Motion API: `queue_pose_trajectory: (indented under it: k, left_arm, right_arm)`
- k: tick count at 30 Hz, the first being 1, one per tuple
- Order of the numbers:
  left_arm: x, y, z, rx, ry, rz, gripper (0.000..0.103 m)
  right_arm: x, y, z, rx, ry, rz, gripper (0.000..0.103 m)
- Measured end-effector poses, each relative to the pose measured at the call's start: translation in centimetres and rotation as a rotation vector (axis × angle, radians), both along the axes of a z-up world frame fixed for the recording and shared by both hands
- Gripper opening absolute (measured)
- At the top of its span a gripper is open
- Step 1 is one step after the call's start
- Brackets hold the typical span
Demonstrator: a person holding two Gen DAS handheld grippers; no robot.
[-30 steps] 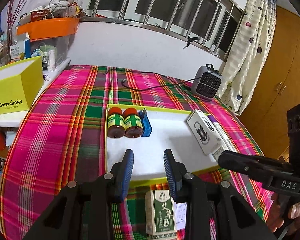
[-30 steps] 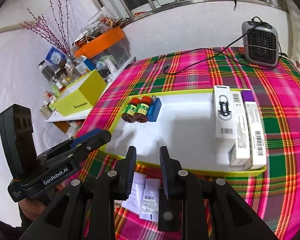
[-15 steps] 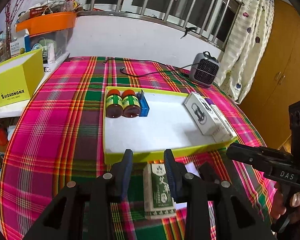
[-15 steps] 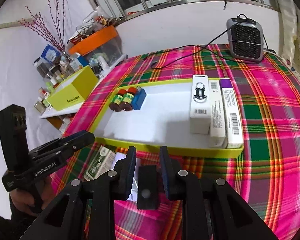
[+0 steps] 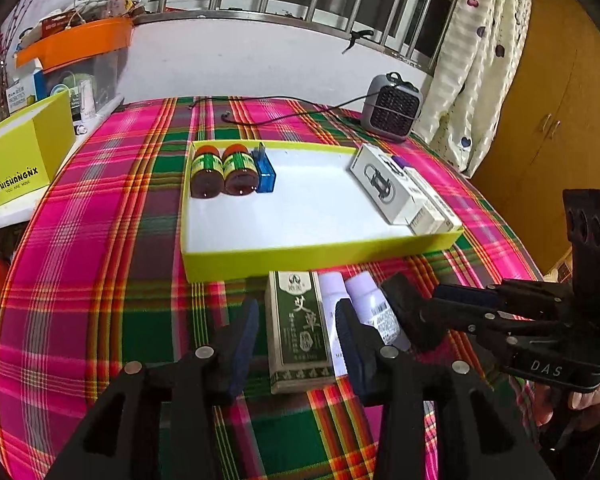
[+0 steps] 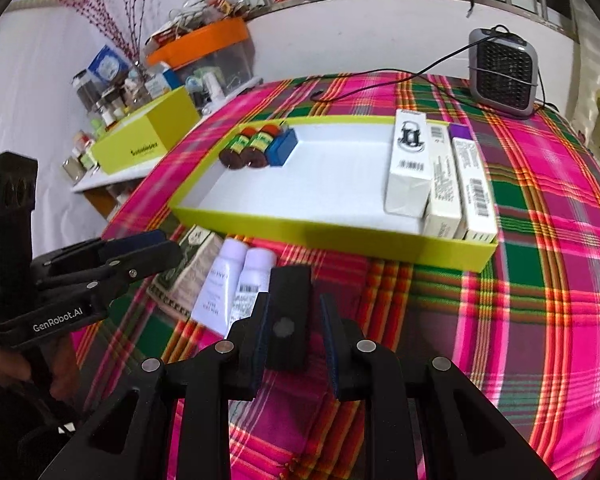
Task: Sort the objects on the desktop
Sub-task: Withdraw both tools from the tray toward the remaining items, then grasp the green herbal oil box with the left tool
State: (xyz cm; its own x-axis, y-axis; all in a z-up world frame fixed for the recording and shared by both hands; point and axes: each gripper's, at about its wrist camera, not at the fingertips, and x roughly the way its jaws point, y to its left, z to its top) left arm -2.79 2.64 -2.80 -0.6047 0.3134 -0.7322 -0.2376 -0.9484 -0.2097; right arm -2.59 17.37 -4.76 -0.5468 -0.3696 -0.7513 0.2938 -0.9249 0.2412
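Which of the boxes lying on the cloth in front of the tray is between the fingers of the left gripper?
The green box with Chinese characters. It alone lies between the fingers of the opening left gripper, untouched; the two white tubes lie beside it, outside the gap.

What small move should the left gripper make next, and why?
Probably lower and close on the green box. The left gripper has its jaws opening, straddling that box without pressing it, and the box lies on the cloth outside the yellow tray.
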Motion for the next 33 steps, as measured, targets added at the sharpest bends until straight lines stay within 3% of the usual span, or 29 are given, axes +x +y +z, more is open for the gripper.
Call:
queue_pose_trajectory:
  k: [19,33]
  left_arm:
    - [-0.2,0.2,-1.4,-0.035,-0.031,0.013,0.042]
    - [-0.6,0.3,-2.0,-0.037,-0.043,0.013,0.042]
  right_arm:
    - [0.8,-3.0,-0.6,0.178,0.067,0.078,0.028]
    - [0.4,-3.8,-0.6,0.206,0.112,0.065,0.029]
